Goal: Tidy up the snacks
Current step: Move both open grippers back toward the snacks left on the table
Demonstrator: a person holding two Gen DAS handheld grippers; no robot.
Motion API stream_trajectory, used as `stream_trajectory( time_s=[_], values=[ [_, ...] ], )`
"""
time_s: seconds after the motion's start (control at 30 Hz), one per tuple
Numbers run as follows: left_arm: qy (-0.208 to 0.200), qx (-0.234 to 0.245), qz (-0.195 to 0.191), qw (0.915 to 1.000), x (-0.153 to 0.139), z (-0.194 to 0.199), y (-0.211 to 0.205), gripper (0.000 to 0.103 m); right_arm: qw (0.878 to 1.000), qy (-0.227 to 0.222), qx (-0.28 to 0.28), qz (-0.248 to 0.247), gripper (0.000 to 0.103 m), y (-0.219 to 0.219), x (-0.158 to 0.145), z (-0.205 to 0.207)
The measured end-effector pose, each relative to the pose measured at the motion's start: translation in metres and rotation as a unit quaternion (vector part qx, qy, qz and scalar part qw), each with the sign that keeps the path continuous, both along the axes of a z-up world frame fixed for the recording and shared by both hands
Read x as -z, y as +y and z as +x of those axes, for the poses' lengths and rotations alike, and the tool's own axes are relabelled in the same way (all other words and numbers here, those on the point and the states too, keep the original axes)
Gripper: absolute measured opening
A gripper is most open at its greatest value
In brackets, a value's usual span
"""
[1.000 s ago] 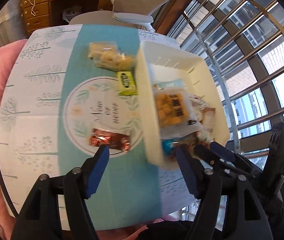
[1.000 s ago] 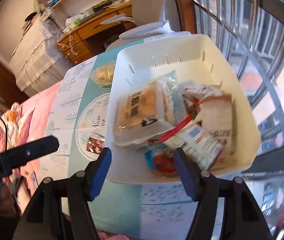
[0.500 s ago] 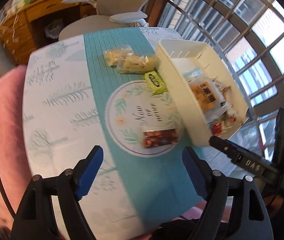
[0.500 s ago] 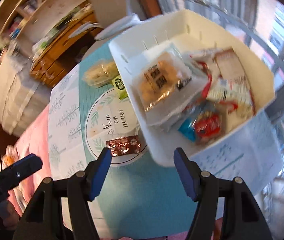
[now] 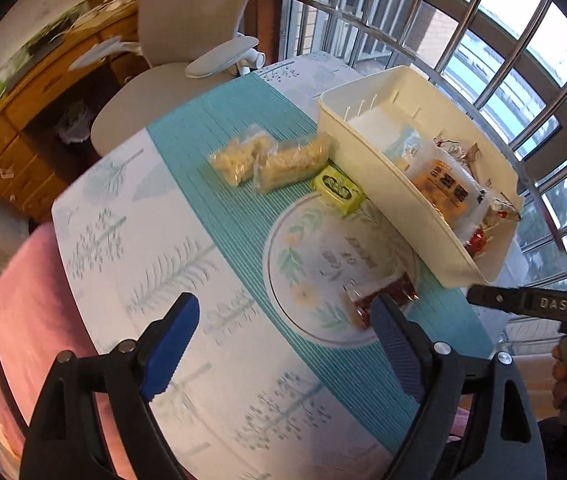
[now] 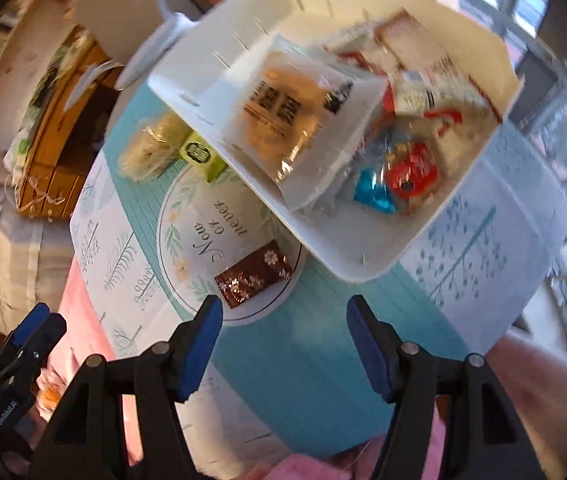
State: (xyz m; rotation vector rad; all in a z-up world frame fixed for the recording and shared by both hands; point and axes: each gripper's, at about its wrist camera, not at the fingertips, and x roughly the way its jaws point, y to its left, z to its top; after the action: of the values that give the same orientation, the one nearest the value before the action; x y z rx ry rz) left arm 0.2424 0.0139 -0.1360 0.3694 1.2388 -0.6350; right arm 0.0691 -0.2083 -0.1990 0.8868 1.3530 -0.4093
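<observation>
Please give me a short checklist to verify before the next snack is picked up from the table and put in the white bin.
1. Left gripper empty: ok, jaws opening, nothing between them.
2. Right gripper empty: ok, jaws apart, nothing between the pads.
3. Brown snack packet free to grasp: ok, it lies alone on the tablecloth, close to the bin wall.
4. Other snacks still outside: not ok, the green packet and two clear cracker bags remain on the table.
5. Room in the white bin: ok, the end nearest the chair is bare.
6. Bin fully on the table: cannot tell, its far edge is near the table edge.
</observation>
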Motion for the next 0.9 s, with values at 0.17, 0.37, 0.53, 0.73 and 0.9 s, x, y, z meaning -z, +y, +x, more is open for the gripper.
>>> stream_trajectory(
  time_s=[0.17, 0.37, 0.53, 0.73, 0.9],
  values=[
    [-0.015, 0.048, 0.037, 0.9980, 0.011, 0.028, -0.031, 0.087, 0.995, 0.003, 0.083, 0.052, 0.065, -0.009, 0.008, -0.002],
    [-0.040, 0.107, 0.066, 0.9913, 0.029, 0.055, -0.063, 0.087, 0.976, 0.033, 0.183, 0.116, 0.065, -0.020, 0.030, -0.009],
    [-0.033, 0.145, 0.075, 0.9860, 0.052, 0.074, -0.084, 0.087, 0.959, 0.054, 0.230, 0.156, 0.065, -0.013, 0.046, -0.011],
    [-0.027, 0.184, 0.077, 0.9796, 0.074, 0.087, -0.104, 0.087, 0.944, 0.077, 0.261, 0.186, 0.065, 0.000, 0.068, -0.002],
    [-0.025, 0.191, 0.082, 0.9780, 0.091, 0.097, -0.117, 0.087, 0.930, 0.102, 0.293, 0.197, 0.065, 0.003, 0.085, 0.003]
  ],
)
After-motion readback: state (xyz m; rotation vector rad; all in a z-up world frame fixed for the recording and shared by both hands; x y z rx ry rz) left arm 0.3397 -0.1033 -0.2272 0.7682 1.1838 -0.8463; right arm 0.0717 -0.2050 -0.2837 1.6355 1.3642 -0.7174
